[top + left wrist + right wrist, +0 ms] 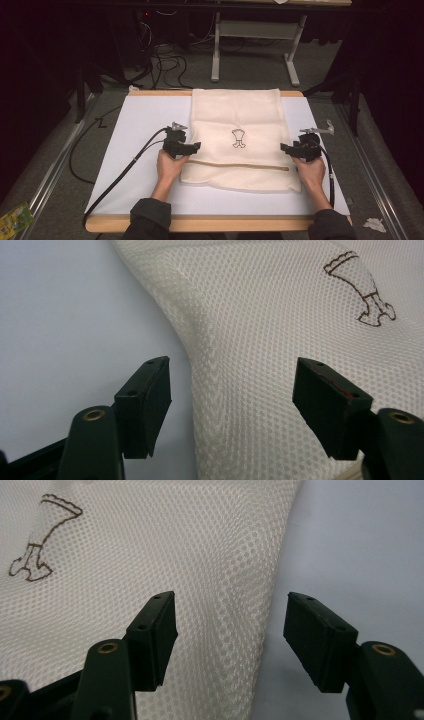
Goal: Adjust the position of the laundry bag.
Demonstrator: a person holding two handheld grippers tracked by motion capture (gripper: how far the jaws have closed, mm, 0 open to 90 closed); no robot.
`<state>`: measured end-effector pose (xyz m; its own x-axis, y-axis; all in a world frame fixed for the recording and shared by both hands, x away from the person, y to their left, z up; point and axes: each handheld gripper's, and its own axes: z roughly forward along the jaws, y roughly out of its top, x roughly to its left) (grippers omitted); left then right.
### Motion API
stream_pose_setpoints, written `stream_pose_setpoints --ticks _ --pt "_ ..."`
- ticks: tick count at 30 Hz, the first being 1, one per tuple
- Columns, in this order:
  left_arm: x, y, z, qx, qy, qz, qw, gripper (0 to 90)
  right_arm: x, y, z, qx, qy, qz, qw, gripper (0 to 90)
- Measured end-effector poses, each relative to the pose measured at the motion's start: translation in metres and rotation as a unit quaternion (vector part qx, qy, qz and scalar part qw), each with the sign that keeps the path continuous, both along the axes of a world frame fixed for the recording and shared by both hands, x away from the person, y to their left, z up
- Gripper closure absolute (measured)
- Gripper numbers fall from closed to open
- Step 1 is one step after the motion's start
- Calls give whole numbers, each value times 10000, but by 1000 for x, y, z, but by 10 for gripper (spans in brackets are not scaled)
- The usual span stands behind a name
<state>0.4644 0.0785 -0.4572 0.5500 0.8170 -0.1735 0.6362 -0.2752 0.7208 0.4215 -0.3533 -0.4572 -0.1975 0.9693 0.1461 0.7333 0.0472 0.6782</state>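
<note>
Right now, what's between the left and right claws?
In the high view, the cream mesh bag spans the stretch between the left claw and right claw, its brown emblem midway.

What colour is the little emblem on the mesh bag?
Dark brown outline on the cream mesh bag; emblem clearest in the left gripper view.

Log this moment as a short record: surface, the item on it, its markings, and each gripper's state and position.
surface: white mat on a wooden table
item: cream mesh bag, lying flat, reaching the mat's far edge
markings: brown outline emblem near the bag's middle; zipper line across its near part
left gripper: open, jaws astride the bag's left edge
right gripper: open, jaws astride the bag's right edge
hands: one on each gripper, at opposite sides of the bag
</note>
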Motion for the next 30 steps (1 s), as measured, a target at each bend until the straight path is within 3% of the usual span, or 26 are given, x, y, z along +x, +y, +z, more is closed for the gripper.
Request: stream_pose_setpoints --ticks 2,5,7,11,13,14,15,19,22,30 --pt "2 -1 -4 29 115 58 9999 325 3 0 -1 17 26 -37 10000 383" --pt "3 -1 -12 396 243 135 9988 330 7 -2 -6 91 139 -138 9998 384" --pt "4 -2 -14 481 256 132 9984 334 10 -2 -9 36 206 -187 9996 406" --pt "5 -2 -13 448 275 185 9984 419 11 2 -9 -67 234 -86 9997 539" --pt "5 -2 -13 481 245 183 9984 523 12 4 -9 -159 265 17 9995 625" --pt "5 -2 -13 481 245 183 9984 569 12 4 -9 -159 265 17 9995 625" --pt "4 -2 -13 439 259 89 9987 620 13 5 -8 -201 301 86 9993 697" --pt "5 -4 -13 311 374 -53 9988 810 14 9 -7 -271 318 249 9988 808" --pt "6 -1 -10 237 444 -63 9987 841 14 9 -6 -245 322 305 9987 851" --pt "3 5 -5 245 386 -111 9989 850 12 11 -4 -188 194 412 9988 869"
